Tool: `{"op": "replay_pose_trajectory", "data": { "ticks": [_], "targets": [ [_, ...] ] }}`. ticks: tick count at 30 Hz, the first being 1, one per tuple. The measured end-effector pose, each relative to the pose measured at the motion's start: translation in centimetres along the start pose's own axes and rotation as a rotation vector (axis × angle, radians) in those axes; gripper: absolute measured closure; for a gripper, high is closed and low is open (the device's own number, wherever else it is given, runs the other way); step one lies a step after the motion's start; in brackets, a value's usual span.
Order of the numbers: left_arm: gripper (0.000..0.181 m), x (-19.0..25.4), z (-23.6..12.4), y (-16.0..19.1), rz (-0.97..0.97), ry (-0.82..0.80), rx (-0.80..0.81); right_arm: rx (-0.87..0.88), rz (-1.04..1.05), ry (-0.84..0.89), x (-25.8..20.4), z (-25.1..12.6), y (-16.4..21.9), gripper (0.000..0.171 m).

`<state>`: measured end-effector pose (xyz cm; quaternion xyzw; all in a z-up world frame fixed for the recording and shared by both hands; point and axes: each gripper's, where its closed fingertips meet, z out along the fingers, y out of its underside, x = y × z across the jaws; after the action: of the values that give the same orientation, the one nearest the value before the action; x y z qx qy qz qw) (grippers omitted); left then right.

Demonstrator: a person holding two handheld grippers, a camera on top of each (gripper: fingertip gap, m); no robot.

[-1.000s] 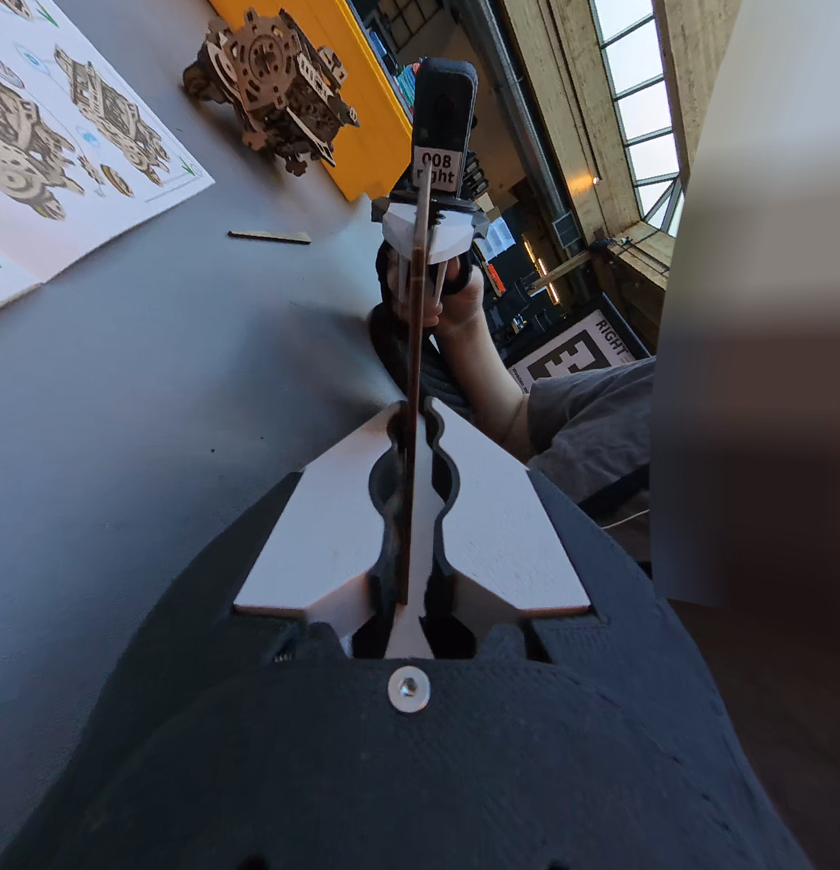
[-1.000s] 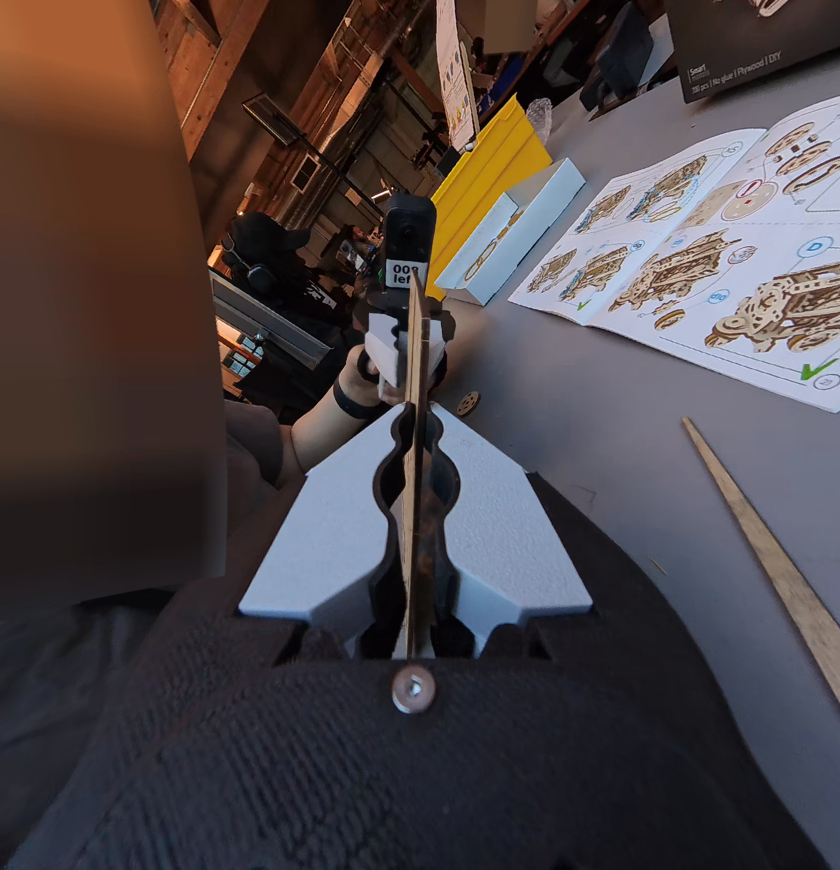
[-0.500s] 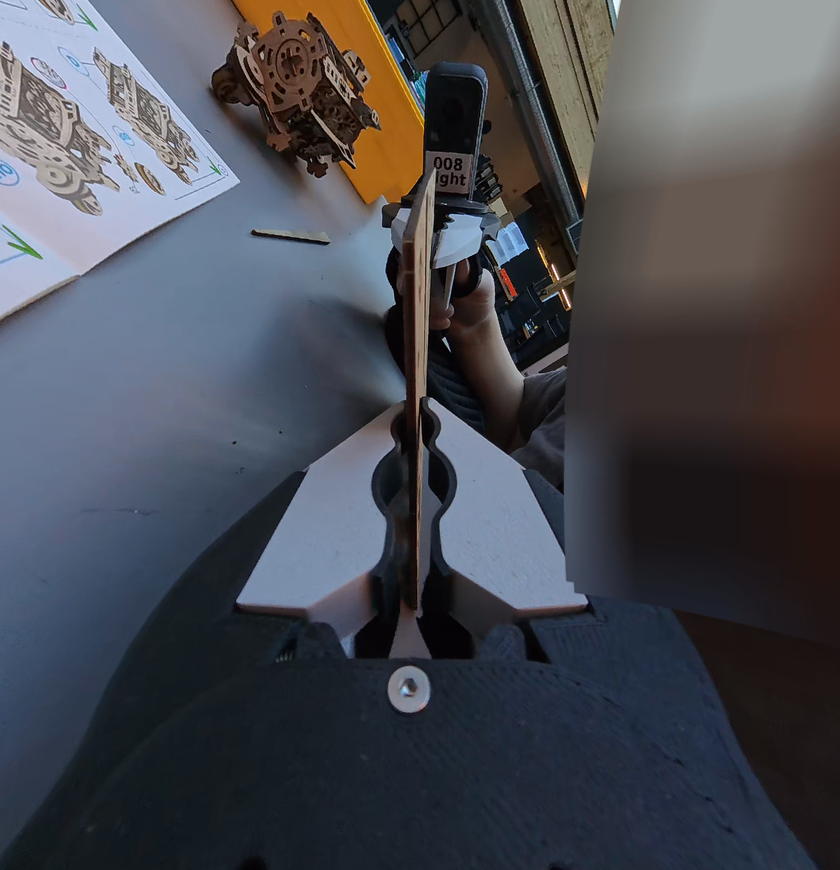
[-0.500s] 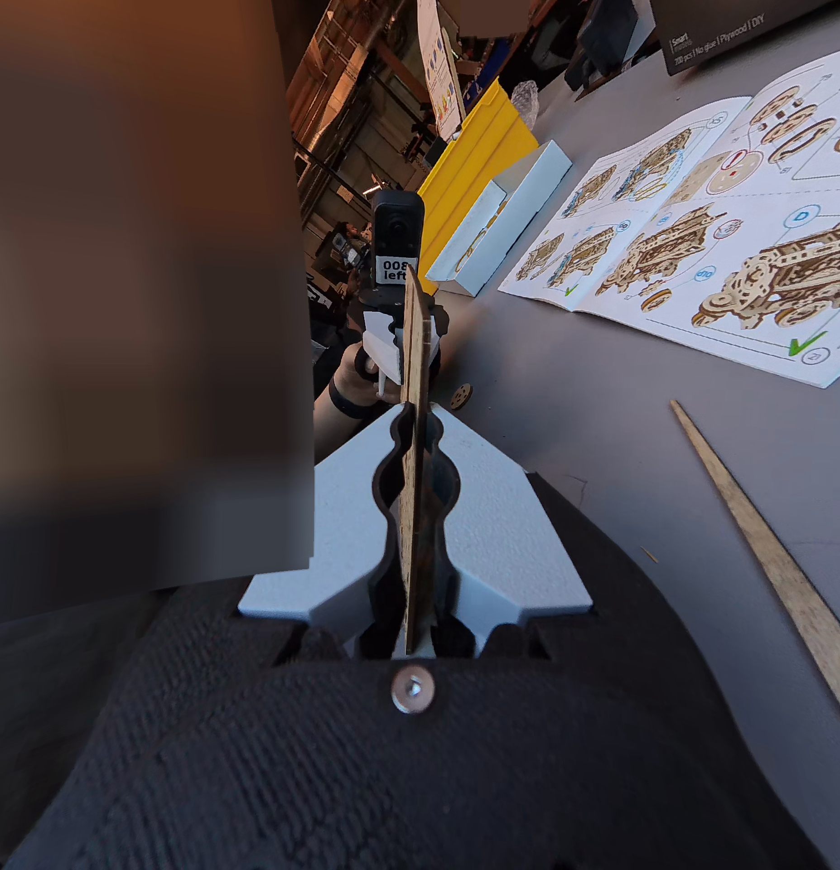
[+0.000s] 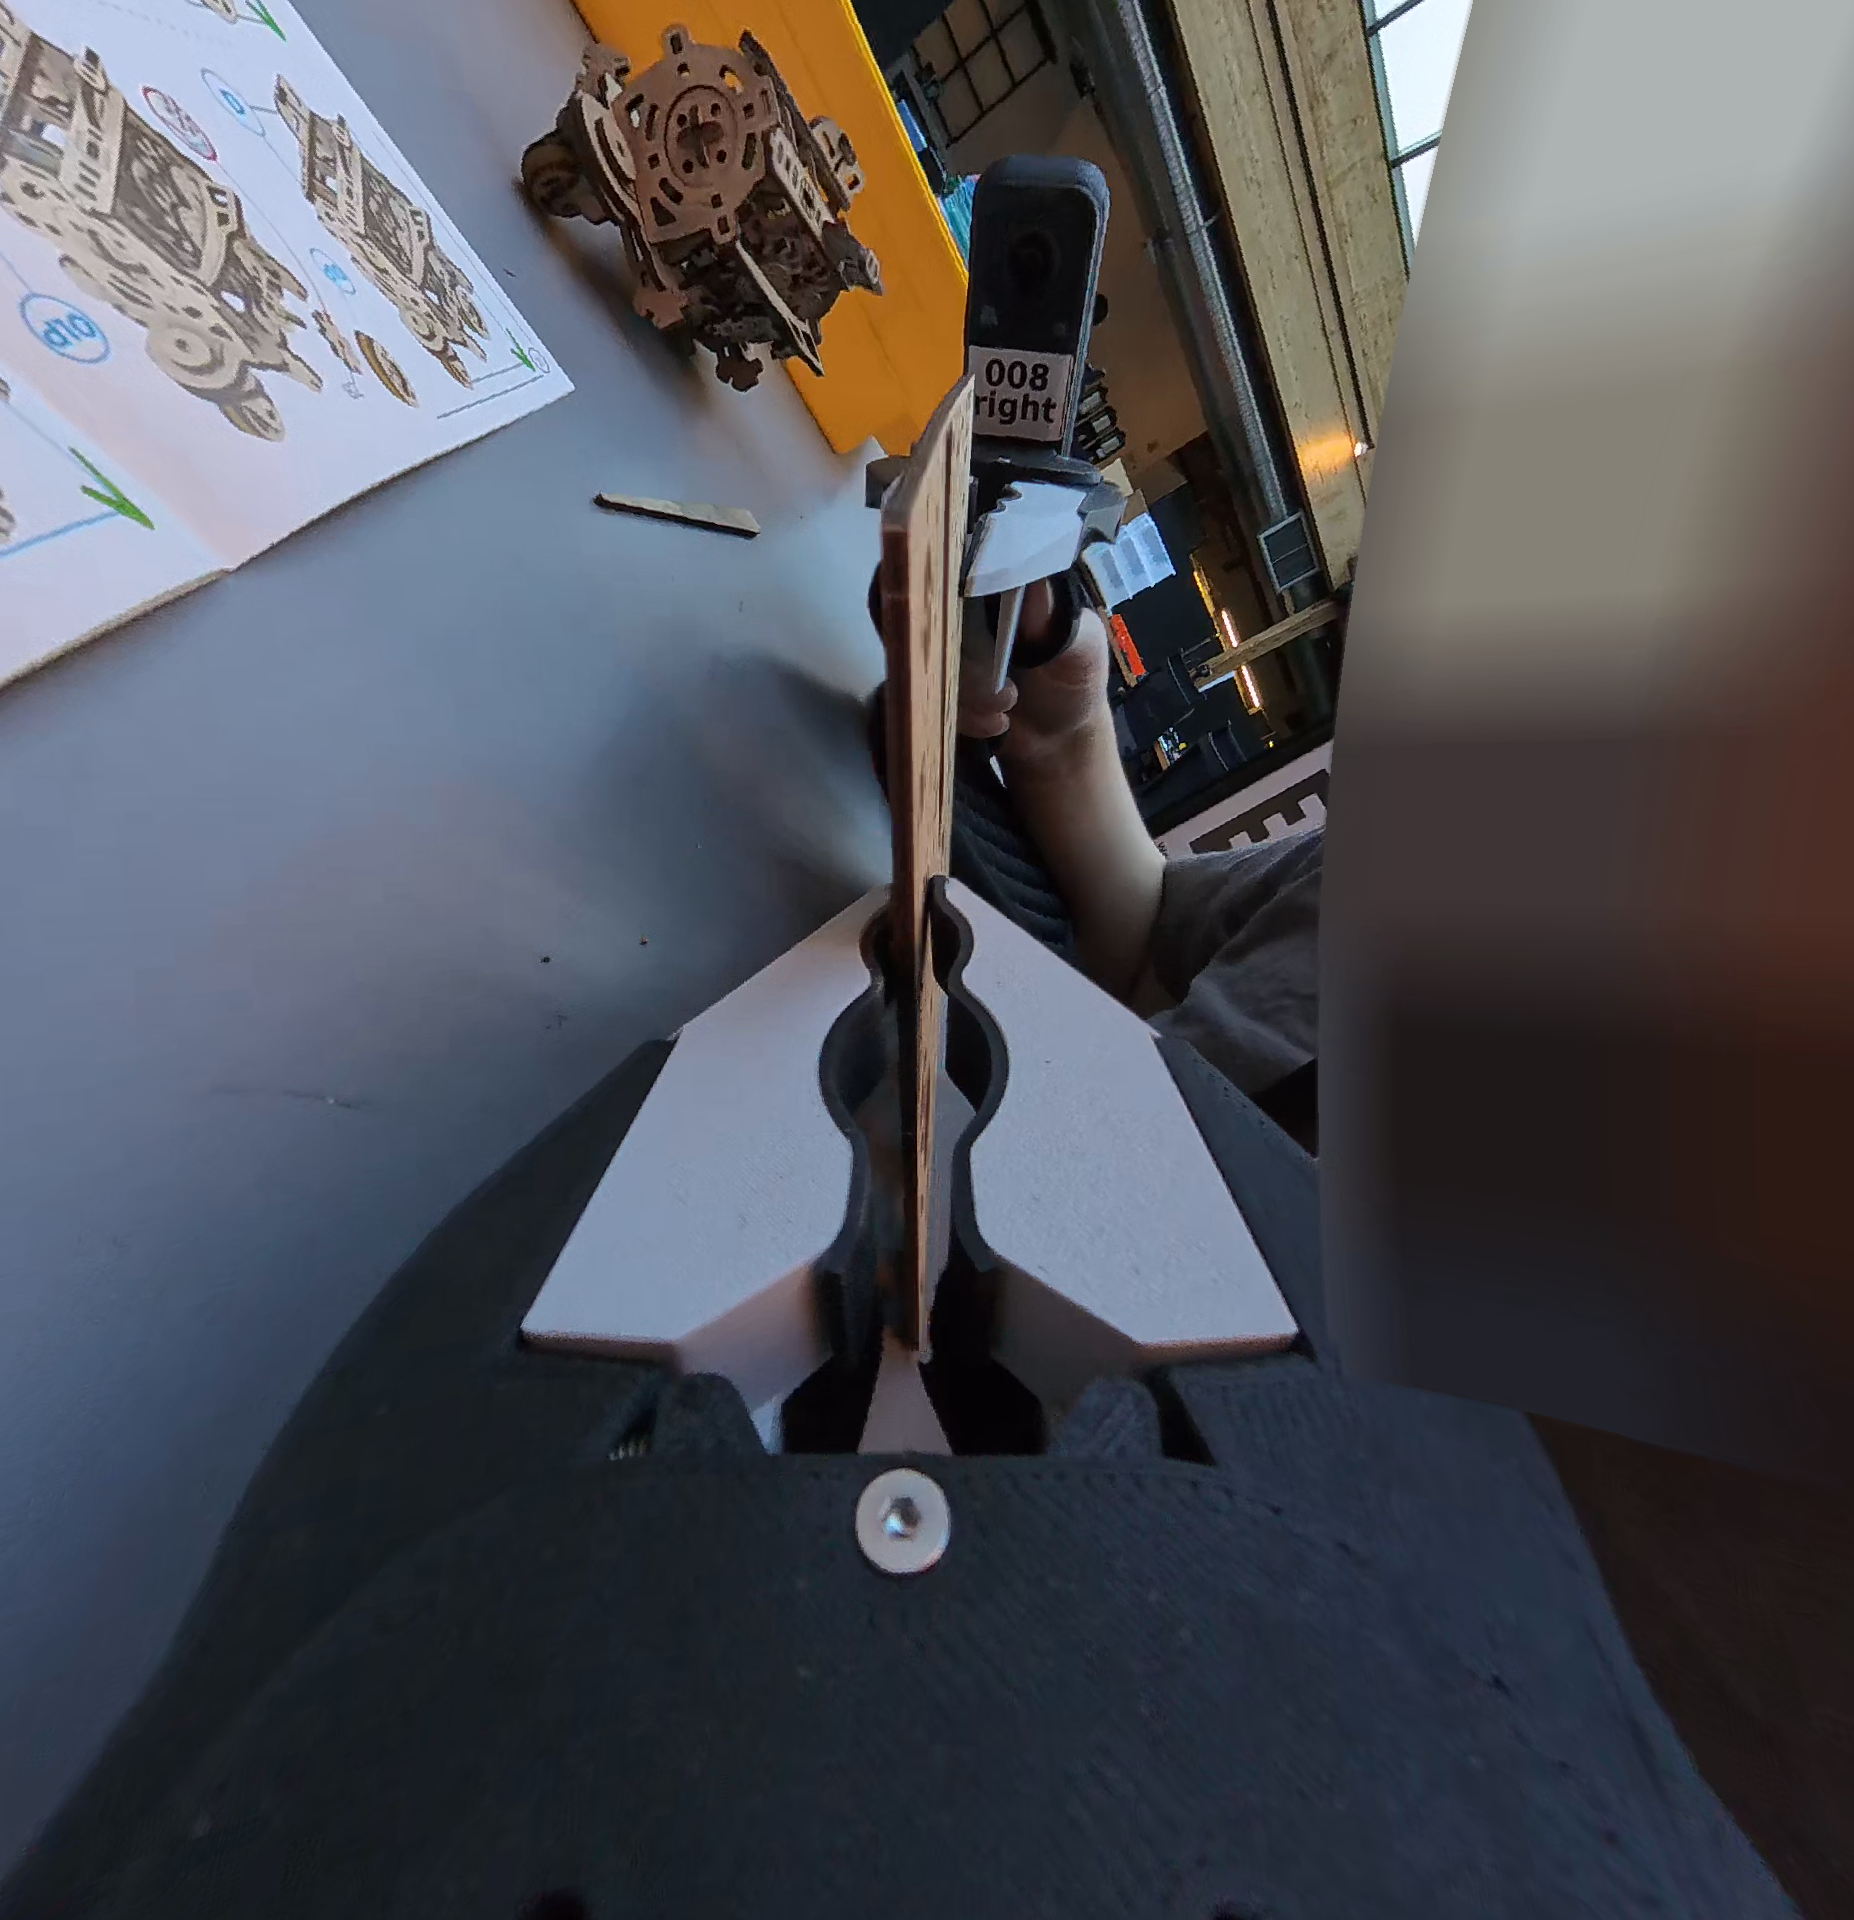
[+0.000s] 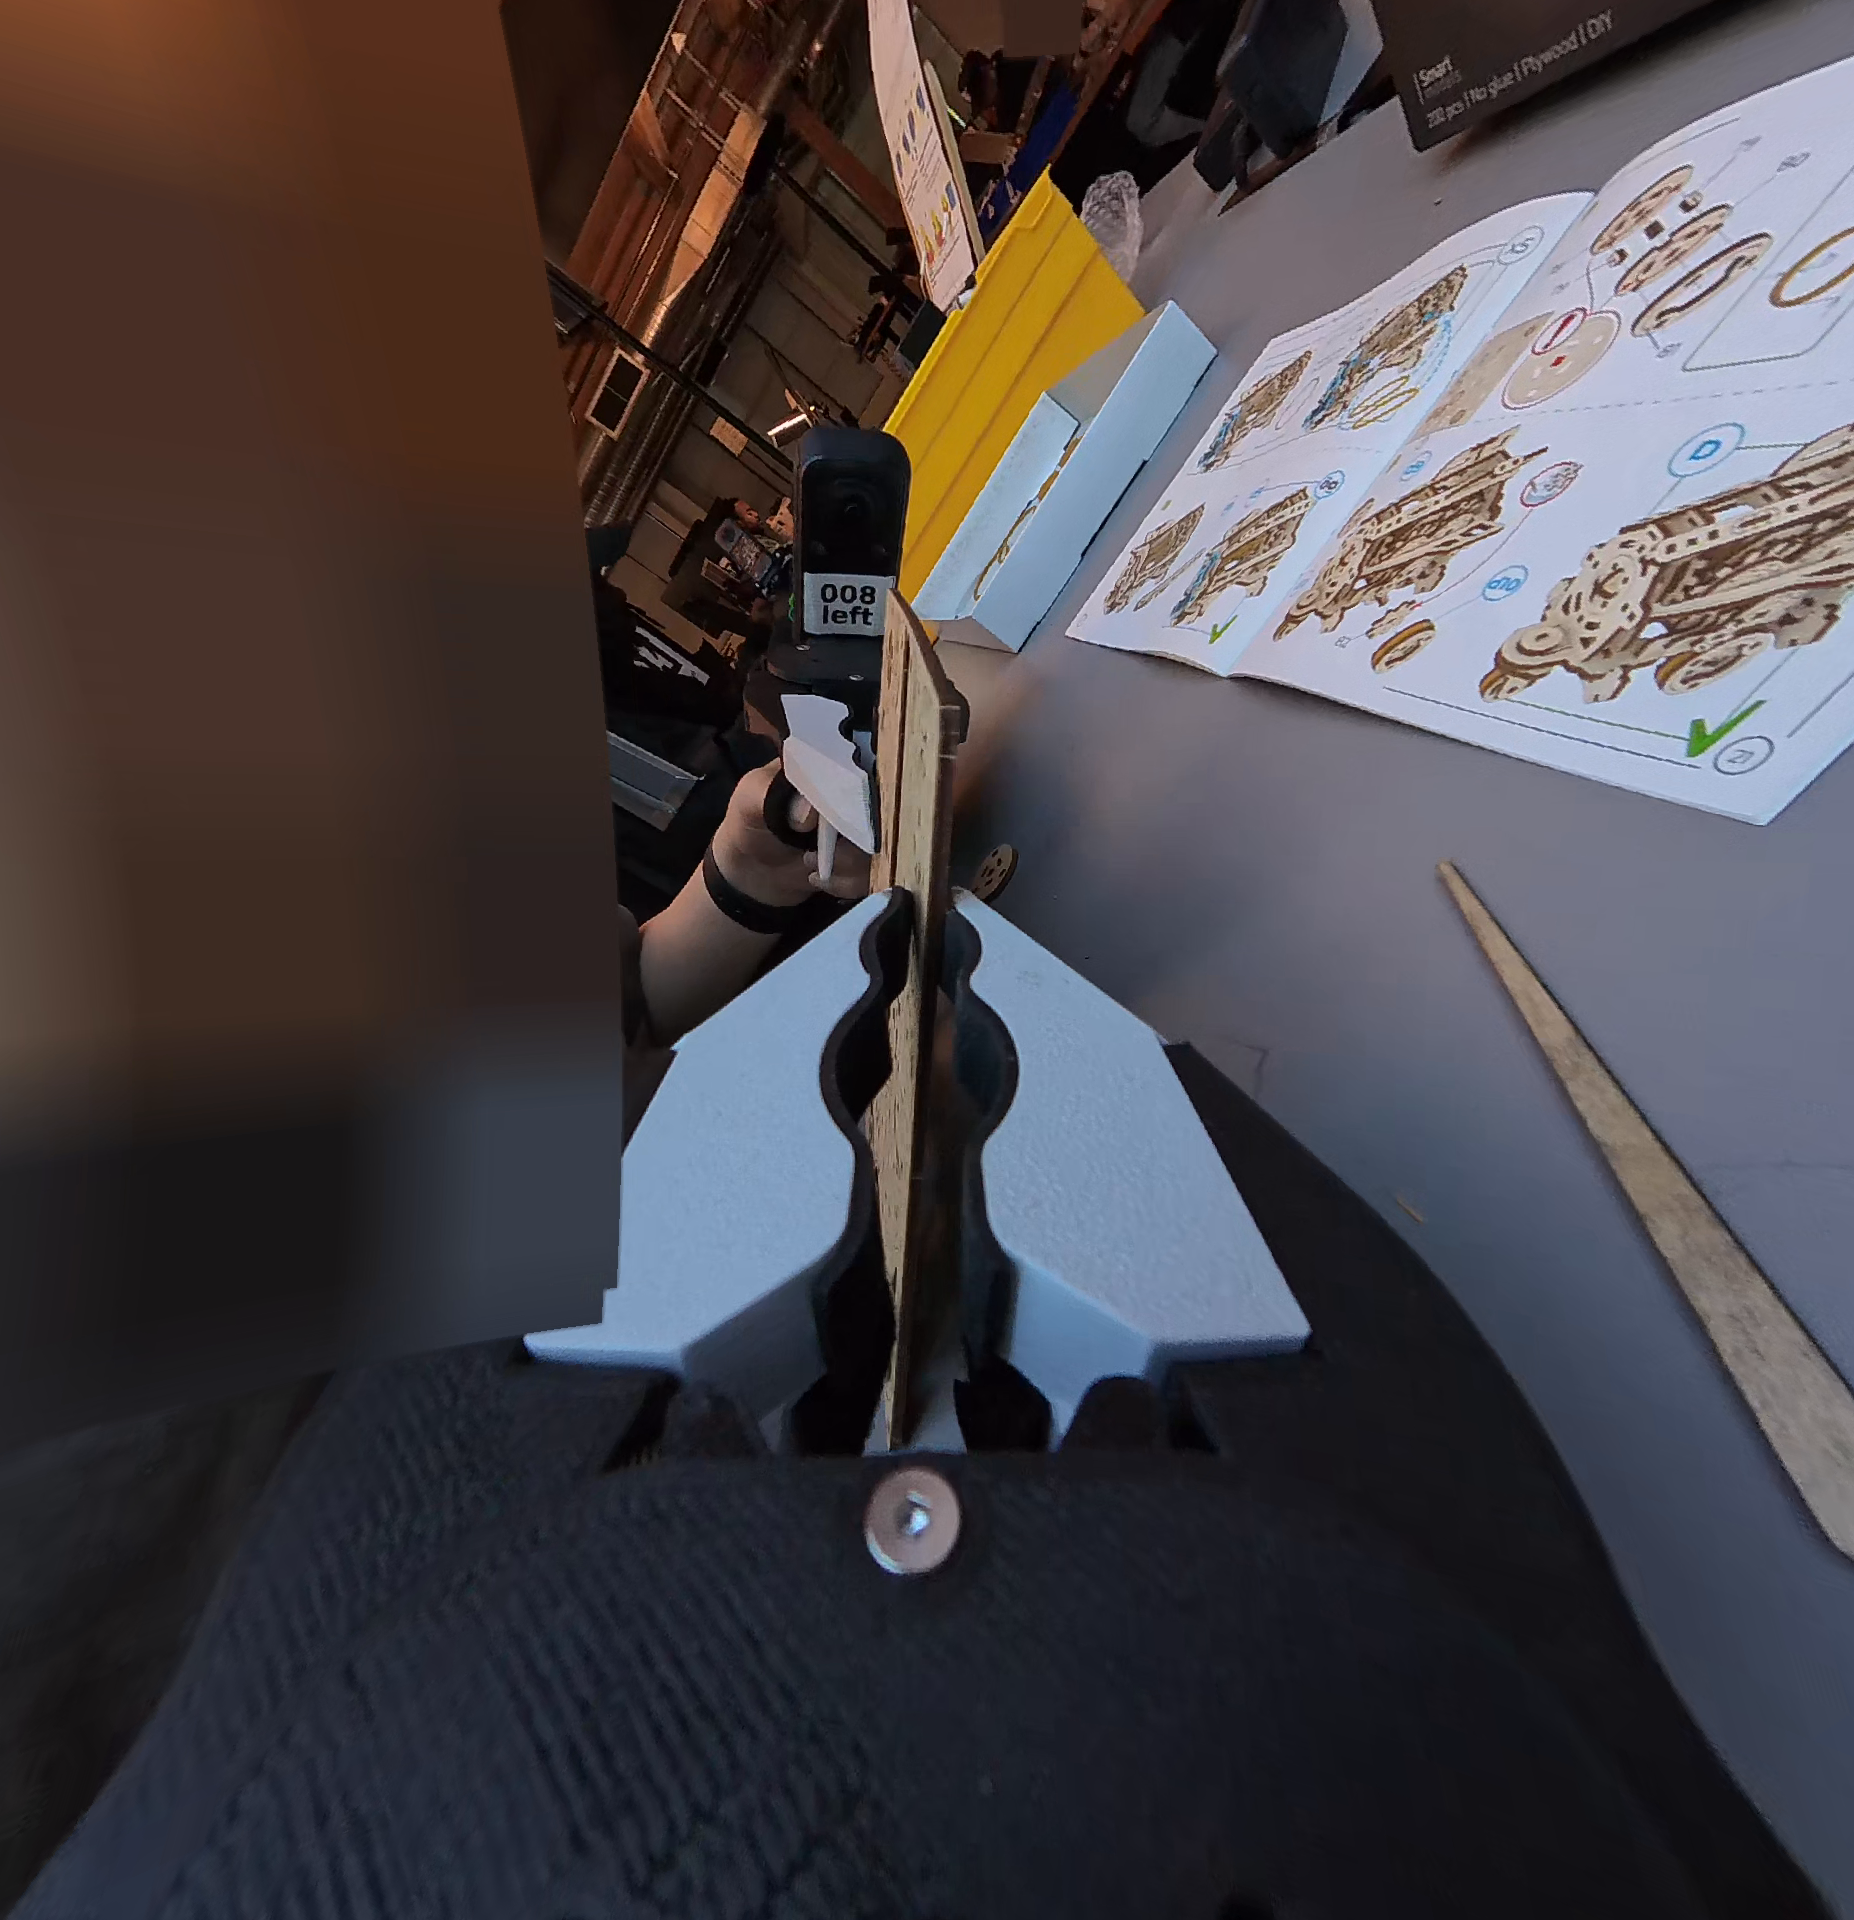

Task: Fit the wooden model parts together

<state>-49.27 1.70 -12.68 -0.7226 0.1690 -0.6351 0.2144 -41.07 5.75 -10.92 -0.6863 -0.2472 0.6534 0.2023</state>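
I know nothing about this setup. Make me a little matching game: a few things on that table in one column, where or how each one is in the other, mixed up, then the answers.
Things:
1. wooden panel
2. built wooden model
3. instruction booklet
4. long tapered wooden strip

Places or states:
A. lying open on the grey table
B. held on edge between both grippers
C. lying flat on the table, alone
D. standing beside the yellow bin

Pairs: 1-B, 2-D, 3-A, 4-C

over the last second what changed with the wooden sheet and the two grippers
The wooden sheet has turned from edge-on to showing a little of its face. No release or regrasp: the left gripper and right gripper remain shut on opposite ends. The assembled model and instruction booklet lie unmoved on the table.
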Motion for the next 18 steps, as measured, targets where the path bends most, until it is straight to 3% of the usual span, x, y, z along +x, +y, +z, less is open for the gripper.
{"op": "replay_pose_trajectory", "data": {
  "ticks": [1, 18],
  "targets": [
    [0.180, 0.02, 0.00, -0.01, -0.017, 0.007, 0.003, 0.001, -0.002, 0.004, 0.03, 0.01, -0.02, 0.169],
    [0.179, -0.47, 0.04, -0.05, -0.010, -0.030, 0.004, -0.001, -0.005, 0.032, 0.36, 0.01, 0.05, 0.168]
  ]
}}
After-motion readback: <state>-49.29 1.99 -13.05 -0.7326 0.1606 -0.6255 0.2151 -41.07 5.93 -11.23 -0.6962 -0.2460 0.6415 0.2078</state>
